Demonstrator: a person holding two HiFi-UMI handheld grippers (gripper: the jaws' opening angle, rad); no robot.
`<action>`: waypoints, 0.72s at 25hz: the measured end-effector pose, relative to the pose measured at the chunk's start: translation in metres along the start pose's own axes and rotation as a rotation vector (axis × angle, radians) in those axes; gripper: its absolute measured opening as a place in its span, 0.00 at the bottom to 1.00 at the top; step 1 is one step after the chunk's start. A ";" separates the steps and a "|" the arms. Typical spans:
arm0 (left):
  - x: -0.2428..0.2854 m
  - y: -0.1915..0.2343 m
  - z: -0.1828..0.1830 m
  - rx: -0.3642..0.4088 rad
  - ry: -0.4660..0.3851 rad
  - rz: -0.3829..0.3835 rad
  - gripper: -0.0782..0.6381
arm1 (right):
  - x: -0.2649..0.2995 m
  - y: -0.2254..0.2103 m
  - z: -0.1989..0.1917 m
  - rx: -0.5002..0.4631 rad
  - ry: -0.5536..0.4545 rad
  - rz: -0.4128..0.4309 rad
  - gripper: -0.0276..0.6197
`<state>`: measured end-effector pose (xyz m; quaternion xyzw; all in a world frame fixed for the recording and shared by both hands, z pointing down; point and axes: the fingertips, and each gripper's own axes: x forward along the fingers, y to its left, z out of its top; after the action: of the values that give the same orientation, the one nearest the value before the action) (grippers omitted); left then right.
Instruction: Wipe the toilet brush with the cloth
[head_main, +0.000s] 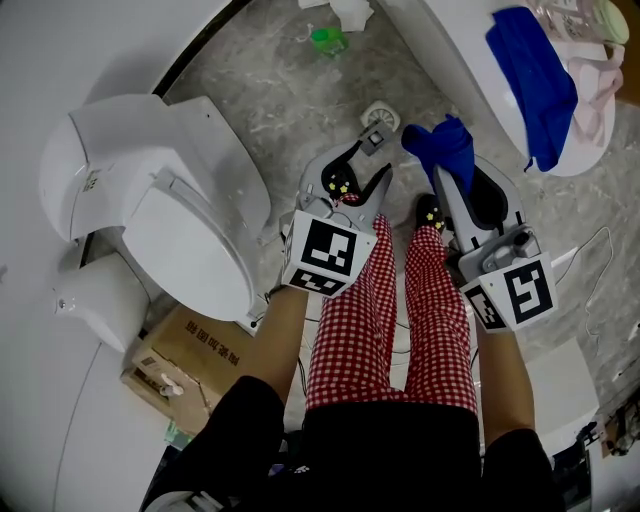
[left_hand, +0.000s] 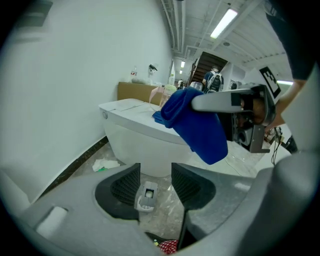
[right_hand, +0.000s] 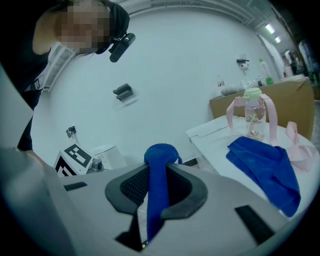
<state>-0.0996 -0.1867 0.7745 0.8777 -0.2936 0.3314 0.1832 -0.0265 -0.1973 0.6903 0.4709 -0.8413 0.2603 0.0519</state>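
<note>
The toilet brush (head_main: 379, 120) stands on the marble floor just ahead of the person's feet, and only its white and grey top shows. My left gripper (head_main: 375, 155) hangs over it, open. In the left gripper view the brush's top (left_hand: 146, 194) lies below the gap between the jaws, clear of both pads, with my left gripper (left_hand: 156, 172) above it. My right gripper (head_main: 450, 180) is shut on a blue cloth (head_main: 440, 145), which bunches above its fingertips. The cloth (right_hand: 159, 165) is pinched between the pads of my right gripper (right_hand: 159, 175). The same cloth (left_hand: 200, 127) hangs above and to the right of the brush.
A white toilet (head_main: 190, 210) with its lid down stands at the left, a cardboard box (head_main: 180, 360) beside it. A second toilet (head_main: 470, 60) at the upper right carries another blue cloth (head_main: 535, 80) and a pink-strapped bottle (right_hand: 252, 117). Litter (head_main: 328, 40) lies on the floor beyond.
</note>
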 end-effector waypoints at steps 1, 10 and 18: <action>0.002 0.002 -0.001 0.004 0.007 0.003 0.36 | 0.000 -0.001 -0.001 0.004 0.000 -0.004 0.14; 0.027 0.005 -0.025 0.040 0.097 -0.032 0.37 | 0.003 -0.009 -0.008 0.027 0.004 -0.031 0.14; 0.046 0.010 -0.039 0.068 0.144 -0.058 0.38 | 0.006 -0.022 -0.008 0.026 0.000 -0.044 0.14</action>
<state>-0.0963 -0.1922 0.8357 0.8654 -0.2426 0.3981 0.1836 -0.0125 -0.2075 0.7075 0.4902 -0.8271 0.2701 0.0513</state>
